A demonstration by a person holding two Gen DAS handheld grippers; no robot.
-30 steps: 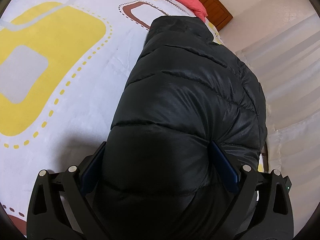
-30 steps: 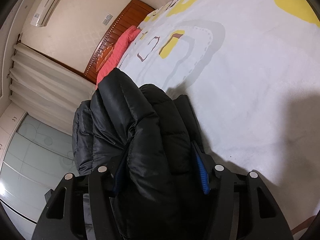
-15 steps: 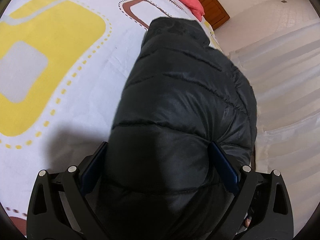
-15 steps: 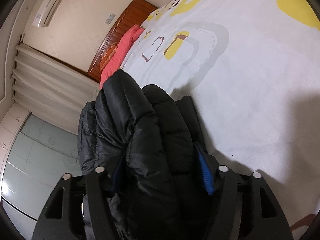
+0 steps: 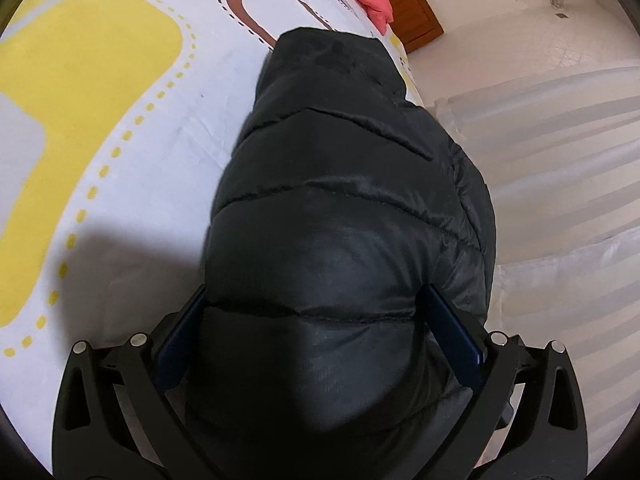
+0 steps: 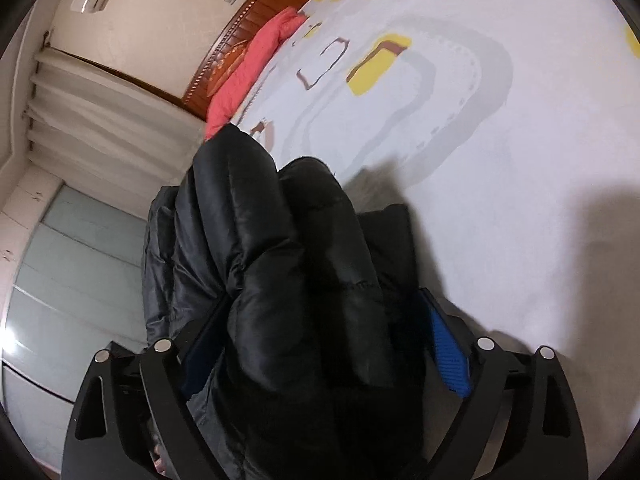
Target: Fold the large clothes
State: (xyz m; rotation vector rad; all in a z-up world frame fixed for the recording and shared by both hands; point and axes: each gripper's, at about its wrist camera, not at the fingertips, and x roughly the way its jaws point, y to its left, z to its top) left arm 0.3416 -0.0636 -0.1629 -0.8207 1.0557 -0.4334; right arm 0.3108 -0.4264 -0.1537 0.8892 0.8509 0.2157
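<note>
A black quilted puffer jacket [image 5: 344, 208] is seen bunched into thick padded folds, its shiny fabric crossed by stitched seams. In the left wrist view one broad, puffed section is held up over the edge of the bed, its far end reaching toward the bed's corner. In the right wrist view the jacket [image 6: 280, 264] is gathered into several upright ridges pressed side by side, with a duller grey inner layer shown at the left. The garment is not laid flat; most of it is lifted and crumpled.
</note>
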